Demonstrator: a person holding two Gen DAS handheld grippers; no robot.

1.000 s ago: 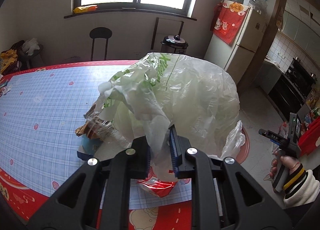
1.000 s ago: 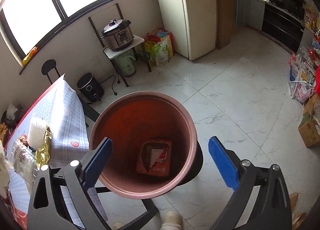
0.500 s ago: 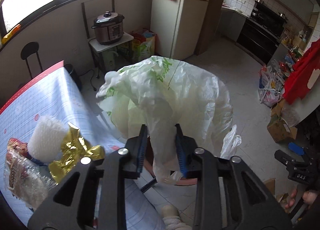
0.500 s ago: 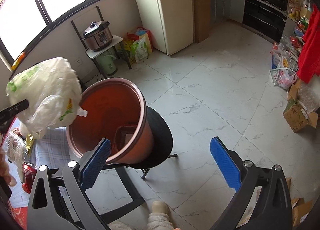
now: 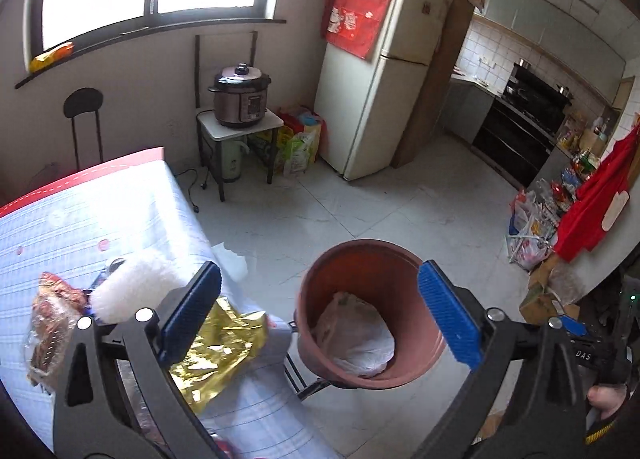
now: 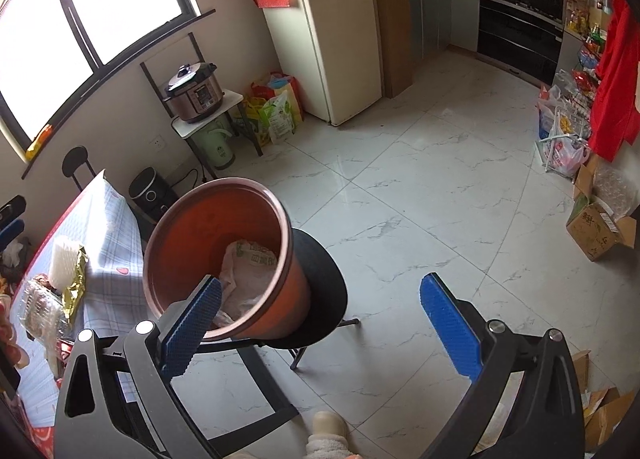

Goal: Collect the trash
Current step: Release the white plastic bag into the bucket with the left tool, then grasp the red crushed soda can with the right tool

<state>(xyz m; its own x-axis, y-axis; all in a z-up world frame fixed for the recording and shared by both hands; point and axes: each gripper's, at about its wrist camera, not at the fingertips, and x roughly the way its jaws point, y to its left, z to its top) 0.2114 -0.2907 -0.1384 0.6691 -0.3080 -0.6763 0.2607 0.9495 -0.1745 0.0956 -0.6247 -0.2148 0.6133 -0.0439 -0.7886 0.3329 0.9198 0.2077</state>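
A reddish-brown bin point(image 5: 370, 311) stands on a black stool beside the table. A white plastic bag point(image 5: 356, 339) lies inside it; it also shows in the right wrist view point(image 6: 250, 275) inside the bin point(image 6: 220, 255). My left gripper point(image 5: 320, 319) is open and empty, above the bin. My right gripper point(image 6: 320, 327) is open and empty, to the right of the bin, over the floor. On the table lie a gold foil wrapper point(image 5: 218, 355), a white foam piece point(image 5: 132, 287) and a clear snack packet point(image 5: 52, 319).
The table point(image 5: 120, 211) with a blue checked cloth is at the left. A black stool seat point(image 6: 324, 291) holds the bin. A rice cooker point(image 5: 240, 101) on a small stand and a fridge point(image 5: 380, 71) stand at the back. Cardboard boxes point(image 6: 600, 219) sit at right.
My left gripper opened and let go of the white plastic bag, which dropped into the bin. The right gripper stayed open and shifted slightly.
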